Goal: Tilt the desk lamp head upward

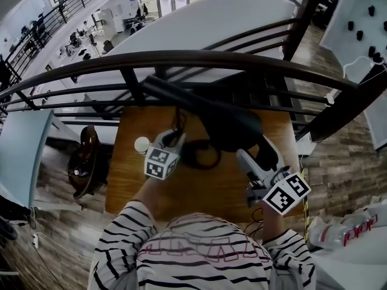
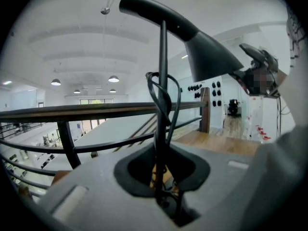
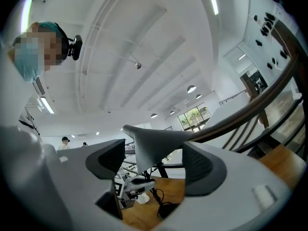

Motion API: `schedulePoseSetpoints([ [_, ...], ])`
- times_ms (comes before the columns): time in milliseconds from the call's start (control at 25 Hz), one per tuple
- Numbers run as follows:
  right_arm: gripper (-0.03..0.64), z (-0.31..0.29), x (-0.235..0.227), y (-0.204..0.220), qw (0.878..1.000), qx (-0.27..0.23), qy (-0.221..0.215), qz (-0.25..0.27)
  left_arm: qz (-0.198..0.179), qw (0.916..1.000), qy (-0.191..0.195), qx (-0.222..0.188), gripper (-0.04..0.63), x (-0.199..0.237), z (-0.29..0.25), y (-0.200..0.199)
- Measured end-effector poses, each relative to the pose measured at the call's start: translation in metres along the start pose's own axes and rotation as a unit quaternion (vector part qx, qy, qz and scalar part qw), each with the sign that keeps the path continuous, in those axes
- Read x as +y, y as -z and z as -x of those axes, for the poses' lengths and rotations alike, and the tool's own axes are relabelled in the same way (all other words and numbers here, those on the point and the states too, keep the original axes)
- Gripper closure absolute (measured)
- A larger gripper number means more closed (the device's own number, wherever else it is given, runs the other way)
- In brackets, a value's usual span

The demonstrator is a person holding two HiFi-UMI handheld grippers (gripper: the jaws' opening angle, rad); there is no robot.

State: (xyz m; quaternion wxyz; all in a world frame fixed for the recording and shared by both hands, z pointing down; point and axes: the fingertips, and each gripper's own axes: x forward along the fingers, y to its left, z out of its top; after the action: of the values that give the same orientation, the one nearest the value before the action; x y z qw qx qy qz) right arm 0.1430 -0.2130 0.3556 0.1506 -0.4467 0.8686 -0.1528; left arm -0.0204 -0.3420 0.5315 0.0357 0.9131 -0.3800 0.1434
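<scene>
Black desk lamp on a rectangular brown wooden table [image 1: 199, 195], seen from above and along both tools. The lamp's dark conical head [image 1: 233, 128] hangs over the middle of the table, its long arm running up and to the left toward a curved dark metal railing [image 1: 181, 59] at the table's far edge. The left gripper [image 2: 161, 177] is clenched on the lamp's thin black upright stem [image 2: 163, 105]: in the left gripper view its jaws stand nearly together, with the stem and a looped black power cord [image 2: 169, 97] passing up between them. The right gripper [image 3: 154, 163] is released: in the right gripper view its jaws stand wide apart, the lamp head lies in the gap between them, and no pad can be seen pressing on it. A small white round cup [image 1: 141, 145] stands on the table just left of the left gripper. Striped black-and-white sleeves [image 1: 121, 240] fill the lower edge of the head view.
</scene>
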Motion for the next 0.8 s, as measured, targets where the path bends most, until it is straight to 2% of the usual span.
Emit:
schedulePoseSetpoints([
  [800, 0.239, -0.019, 0.027, -0.083, 0.992, -0.005, -0.003, 0.122, 0.008, 0.9999, -0.01, -0.007, 0.54, 0.004, -0.002, 0.0],
])
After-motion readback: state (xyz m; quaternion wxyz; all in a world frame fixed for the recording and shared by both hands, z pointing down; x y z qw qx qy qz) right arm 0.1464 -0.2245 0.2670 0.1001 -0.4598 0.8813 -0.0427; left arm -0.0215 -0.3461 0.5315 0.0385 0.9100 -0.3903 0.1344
